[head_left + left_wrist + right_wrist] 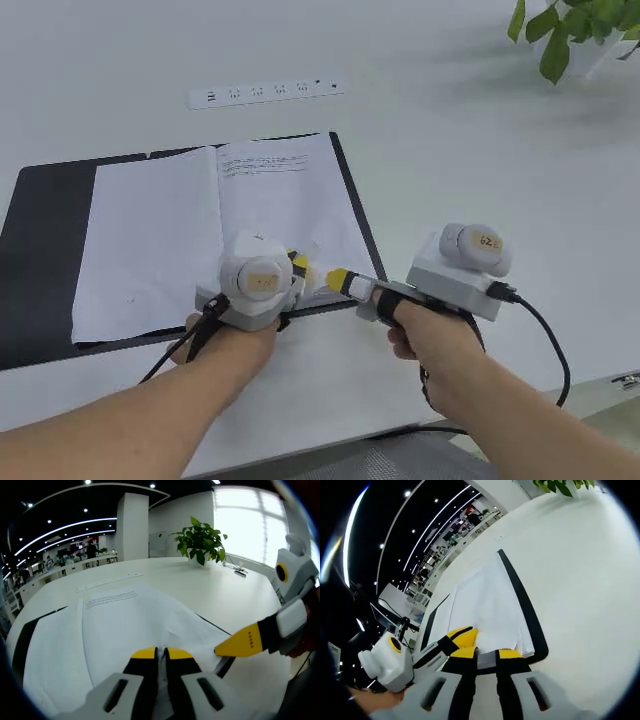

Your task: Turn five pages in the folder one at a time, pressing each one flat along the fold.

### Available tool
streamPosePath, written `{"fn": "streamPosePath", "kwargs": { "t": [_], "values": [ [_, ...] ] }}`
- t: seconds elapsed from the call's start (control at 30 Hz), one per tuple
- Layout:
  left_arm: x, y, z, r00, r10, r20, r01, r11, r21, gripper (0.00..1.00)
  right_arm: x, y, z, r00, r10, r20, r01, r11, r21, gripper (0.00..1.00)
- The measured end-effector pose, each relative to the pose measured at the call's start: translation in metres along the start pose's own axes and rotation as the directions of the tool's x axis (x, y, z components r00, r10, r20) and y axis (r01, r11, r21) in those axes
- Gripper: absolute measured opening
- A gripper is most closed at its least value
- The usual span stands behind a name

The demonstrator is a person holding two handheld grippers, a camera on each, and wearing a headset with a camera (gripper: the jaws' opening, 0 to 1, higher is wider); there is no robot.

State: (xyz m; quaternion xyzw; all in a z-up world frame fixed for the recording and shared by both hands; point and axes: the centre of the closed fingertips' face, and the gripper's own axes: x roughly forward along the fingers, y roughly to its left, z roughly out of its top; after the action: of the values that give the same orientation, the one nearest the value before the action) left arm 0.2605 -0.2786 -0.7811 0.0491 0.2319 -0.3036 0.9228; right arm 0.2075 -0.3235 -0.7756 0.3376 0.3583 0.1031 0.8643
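While the left gripper (161, 654) is hanging low over the lower part of the right-hand page (290, 215), its yellow-tipped jaws are sitting drawn together to a thin slit. White paper is showing in that slit, but I cannot tell whether the page is actually being pinched. The right gripper (486, 654) is pointing in from the right toward the same spot. Its jaws are standing slightly apart with a pale strip lying across the gap, and whether they are gripping it is not clear either. In the head view its yellow tip is lying at the folder's near edge, just beside the left gripper's tips. A hand is wrapping around each gripper, and black cables are trailing back from both.

An orange label (487, 241) on top of the right gripper is showing "62". A similar sticker (262, 283) on the left gripper is too blurred to read.

The folder (40, 230) is lying open on the white workbench (480, 150), with its black cover showing wide at the left and as a narrow band along the right edge. The left-hand page (150, 240) is lying flat and blank. A few lines of print (265, 163) are running across the top of the right-hand page, too small to read. Beyond the folder, well apart from it, a white power strip (265, 93) is lying across the bench, and a leafy green plant (575, 30) is standing at the far right corner
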Motion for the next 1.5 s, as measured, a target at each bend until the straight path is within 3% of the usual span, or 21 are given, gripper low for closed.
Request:
{"fn": "streamPosePath", "kwargs": {
  "t": [0.1,0.23,0.43,0.47,0.5,0.6,0.7,0.9,1.23,1.5],
  "values": [
    [0.0,0.0,0.0,1.0,0.0,-0.002,0.0,1.0,0.002,0.04,0.001,-0.002,0.0,0.9999,-0.006,0.009,0.006,1.0,0.007,0.01],
    [0.0,0.0,0.0,1.0,0.0,-0.008,0.0,1.0,0.004,0.04,0.0,0.001,-0.001,0.9997,-0.007,0.024,0.007,1.0,0.0,0.0],
    [-0.003,-0.001,0.001,0.9991,-0.007,-0.042,0.005,0.999,-0.053,0.06,-0.004,0.005,0.002,0.999,0.012,0.042,-0.012,1.0,-0.008,0.0],
    [-0.005,-0.002,0.001,0.9988,-0.013,-0.047,0.011,0.999,-0.05,0.08,-0.005,0.006,0.003,0.9989,0.015,0.045,-0.014,1.0,-0.011,0.0],
    [-0.008,-0.004,-0.001,0.9974,-0.035,-0.063,0.035,0.999,0.006,0.1,-0.006,0.008,0.004,0.9983,0.025,0.052,-0.025,1.0,-0.011,0.0],
    [-0.016,-0.001,-0.004,0.9956,-0.031,-0.089,0.038,0.996,0.081,0.17,-0.008,0.015,0.005,0.9975,0.043,0.056,-0.042,0.999,-0.024,0.0],
    [-0.03,0.007,-0.003,0.9955,-0.019,-0.093,0.025,0.998,0.06,0.21,-0.012,0.023,0.008,0.9957,0.063,0.067,-0.062,0.998,-0.024,0.0],
    [-0.058,0.018,0.002,0.9972,0.004,-0.074,0.004,0.995,0.101,0.22,-0.02,0.044,0.013,0.9914,0.103,0.08,-0.099,0.994,-0.053,0.0],
    [-0.1,0.04,0.024,0.9994,0.034,-0.009,-0.033,0.994,0.107,0.23,-0.031,0.08,0.014,0.9824,0.142,0.121,-0.131,0.987,-0.095,0.0],
    [-0.135,0.069,0.035,0.9965,0.071,0.044,-0.075,0.991,0.107,0.22,-0.031,0.096,0.009,0.9803,0.148,0.131,-0.132,0.984,-0.122,0.0]
  ]
}}
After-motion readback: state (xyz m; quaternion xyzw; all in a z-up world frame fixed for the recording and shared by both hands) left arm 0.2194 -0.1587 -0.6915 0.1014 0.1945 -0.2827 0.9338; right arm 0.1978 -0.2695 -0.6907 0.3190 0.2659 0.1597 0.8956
